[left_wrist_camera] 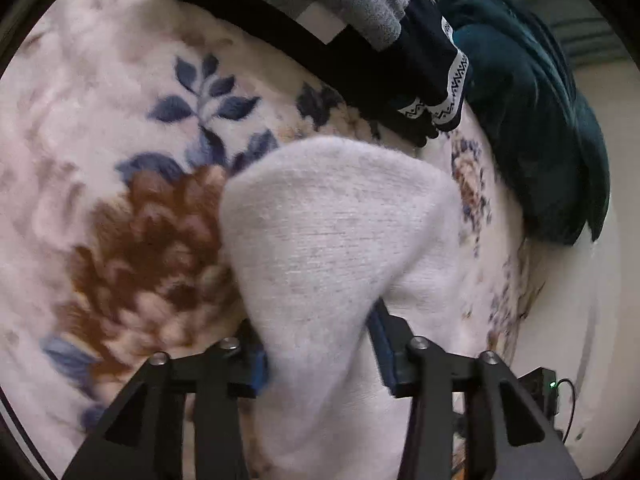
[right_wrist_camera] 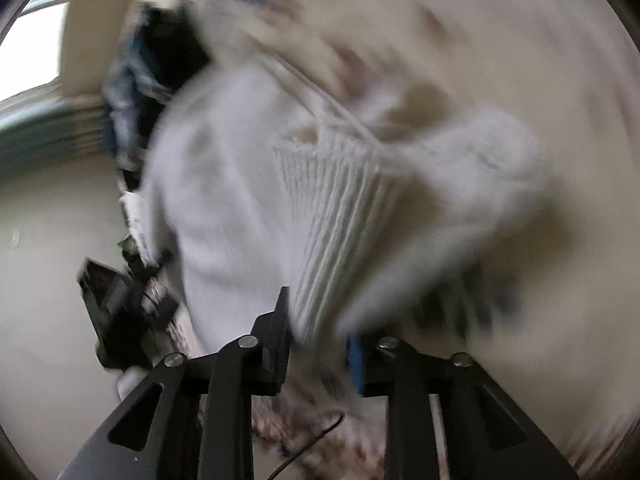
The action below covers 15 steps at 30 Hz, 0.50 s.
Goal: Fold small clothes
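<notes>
Left gripper (left_wrist_camera: 320, 354) clamps the toe end of a white sock (left_wrist_camera: 340, 232) above the floral blanket (left_wrist_camera: 120, 140). Right gripper (right_wrist_camera: 318, 344) pinches the sock's ribbed cuff (right_wrist_camera: 340, 216); view blurred. Dark folded socks (left_wrist_camera: 360, 40) lie at the blanket's far edge.

Motion blur smears the right wrist view; the fuzzy white knitted sock (right_wrist_camera: 248, 184) hides both grippers' fingertips, and the dark folded clothes (left_wrist_camera: 320, 20) run past the top edge.

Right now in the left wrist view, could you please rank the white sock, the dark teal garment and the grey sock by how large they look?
1. white sock, though it is nearest the camera, which inflates it
2. dark teal garment
3. grey sock, partly cut off at the top edge
</notes>
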Available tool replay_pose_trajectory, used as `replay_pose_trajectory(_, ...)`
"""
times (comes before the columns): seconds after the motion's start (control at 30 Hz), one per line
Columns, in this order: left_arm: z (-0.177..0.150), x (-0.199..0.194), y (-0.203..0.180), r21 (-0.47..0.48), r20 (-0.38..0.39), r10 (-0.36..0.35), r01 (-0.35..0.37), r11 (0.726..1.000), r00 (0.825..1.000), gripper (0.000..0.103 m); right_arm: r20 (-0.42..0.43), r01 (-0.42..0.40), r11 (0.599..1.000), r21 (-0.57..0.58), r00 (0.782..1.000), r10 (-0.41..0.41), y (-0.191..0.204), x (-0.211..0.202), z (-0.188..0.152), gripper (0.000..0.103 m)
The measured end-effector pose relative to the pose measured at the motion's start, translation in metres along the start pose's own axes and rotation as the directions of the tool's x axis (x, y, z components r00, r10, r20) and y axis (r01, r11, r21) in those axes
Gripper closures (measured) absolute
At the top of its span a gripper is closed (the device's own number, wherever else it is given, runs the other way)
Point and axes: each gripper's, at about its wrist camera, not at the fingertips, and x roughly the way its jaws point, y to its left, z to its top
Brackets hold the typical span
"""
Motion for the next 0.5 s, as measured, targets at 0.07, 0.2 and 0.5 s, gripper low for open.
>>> replay_pose_trajectory(0.07,-0.007,-0.017,0.001,0.011,0.031,0.028,-0.028,1.0,0.999,0.043,0.016,0.04,0.999,0.019,0.999,-0.04,-0.009,-0.009,-0.007,0.062)
replay_pose_trajectory(0.2,-0.028,-0.042,-0.004,-0.019,0.108,0.175,-0.174,0.985,0.979,0.031,0.14,0.111,0.994,-0.003,0.984,-0.11,-0.006,-0.061,0.002,0.042)
replay_pose_trajectory(0.5,-0.082,-0.022,0.008,-0.186,0.11,0.144,-0.122,0.975,0.984,0.031,0.098,0.217,0.956,-0.199,0.975,-0.2,0.047,-0.037,0.061,0.043)
